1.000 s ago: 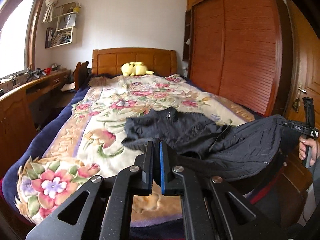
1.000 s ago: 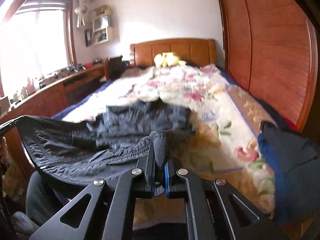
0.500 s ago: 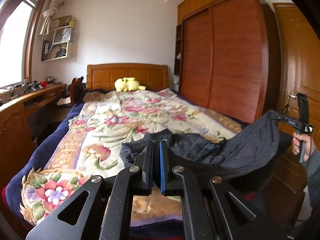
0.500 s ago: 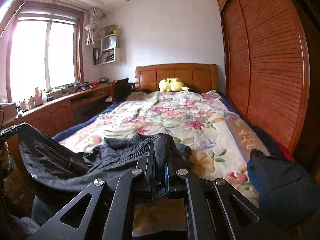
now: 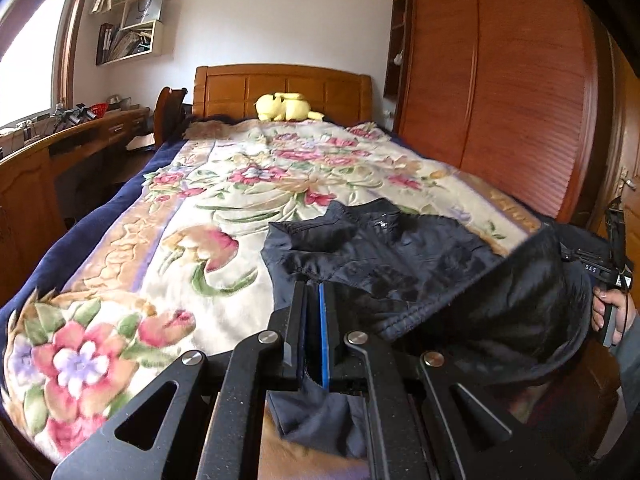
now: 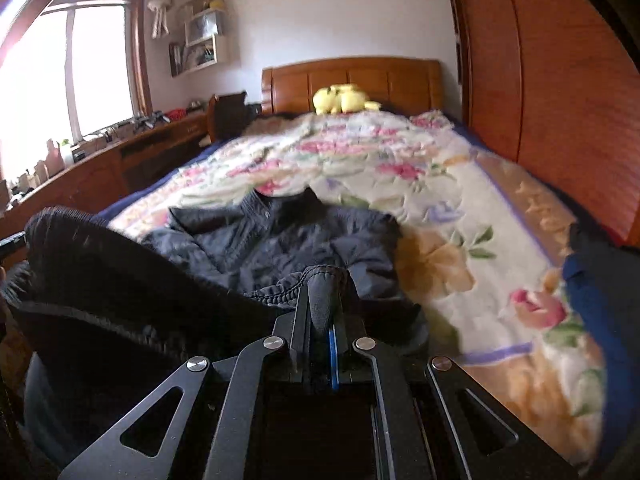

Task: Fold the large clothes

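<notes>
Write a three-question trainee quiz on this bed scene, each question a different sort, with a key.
1. True or false: the left gripper is shut on the dark padded jacket.
2. Which object sits against the wooden headboard? A) yellow plush toy B) red pillow C) folded towel
3. Fill in: the jacket's collar end rests on the ____-patterned blanket.

Key
1. True; the right gripper also clamps a fold of it.
2. A, the yellow plush toy.
3. Floral.

A bed with a floral blanket meets a wooden headboard at the far white wall. Slatted wardrobe right; long desk, wall shelves and bright window left.
</notes>
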The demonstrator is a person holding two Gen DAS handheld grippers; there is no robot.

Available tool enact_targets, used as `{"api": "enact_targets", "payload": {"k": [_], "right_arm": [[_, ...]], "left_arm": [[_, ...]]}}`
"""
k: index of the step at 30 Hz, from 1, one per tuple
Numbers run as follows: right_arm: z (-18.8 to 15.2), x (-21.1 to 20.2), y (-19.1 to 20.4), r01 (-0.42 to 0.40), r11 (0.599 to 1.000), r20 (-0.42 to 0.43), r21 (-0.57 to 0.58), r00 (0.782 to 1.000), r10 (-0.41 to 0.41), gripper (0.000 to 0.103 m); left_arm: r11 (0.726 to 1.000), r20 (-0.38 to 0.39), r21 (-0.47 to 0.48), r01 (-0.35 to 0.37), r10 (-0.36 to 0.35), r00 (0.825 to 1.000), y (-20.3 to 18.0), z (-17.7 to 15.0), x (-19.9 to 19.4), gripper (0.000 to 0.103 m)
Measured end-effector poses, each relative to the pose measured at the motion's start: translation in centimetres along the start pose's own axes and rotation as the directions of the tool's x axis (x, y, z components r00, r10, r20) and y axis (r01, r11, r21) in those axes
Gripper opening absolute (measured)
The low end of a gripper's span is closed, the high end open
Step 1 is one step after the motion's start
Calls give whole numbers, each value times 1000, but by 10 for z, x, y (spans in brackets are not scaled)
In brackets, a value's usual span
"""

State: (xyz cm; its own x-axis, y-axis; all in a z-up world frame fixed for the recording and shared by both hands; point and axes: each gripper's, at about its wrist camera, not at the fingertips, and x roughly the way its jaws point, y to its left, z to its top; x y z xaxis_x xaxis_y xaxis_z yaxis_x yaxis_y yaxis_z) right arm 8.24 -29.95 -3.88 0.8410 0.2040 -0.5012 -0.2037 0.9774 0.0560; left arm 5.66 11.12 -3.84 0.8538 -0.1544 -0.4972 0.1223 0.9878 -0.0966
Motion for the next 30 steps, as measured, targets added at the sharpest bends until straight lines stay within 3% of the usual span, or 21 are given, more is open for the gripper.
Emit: {"api": "enact_targets", "payload": {"k": [4,14,21,25,28,30], "right_arm": [[27,48,-1,20,999,-33,-28,999,-21,6],[151,165,-2,137,983,-16,-125,990,-140,6],[235,230,-2,209,973,34,-94,978,-207,6],[247,267,1,240,967,-25,-81,970,-243,6],[244,289,2,213,976,-79,-44,973,-216,7],[239,294,4,198,980,-95,-24,975,-199,15]], "left_arm": [[999,-12,26,-24,25,1000,7,25,37,6],[988,-36,94,-124,128,991,18,103,151,6],[984,-73,49,-172,175,982,46,161,210,6],[988,-96,36,-153,156,983,49,168,233,6],[993,-141,36,-111,115,983,48,159,244,9],[994,-151,46,-97,103,983,46,155,245,13]]}}
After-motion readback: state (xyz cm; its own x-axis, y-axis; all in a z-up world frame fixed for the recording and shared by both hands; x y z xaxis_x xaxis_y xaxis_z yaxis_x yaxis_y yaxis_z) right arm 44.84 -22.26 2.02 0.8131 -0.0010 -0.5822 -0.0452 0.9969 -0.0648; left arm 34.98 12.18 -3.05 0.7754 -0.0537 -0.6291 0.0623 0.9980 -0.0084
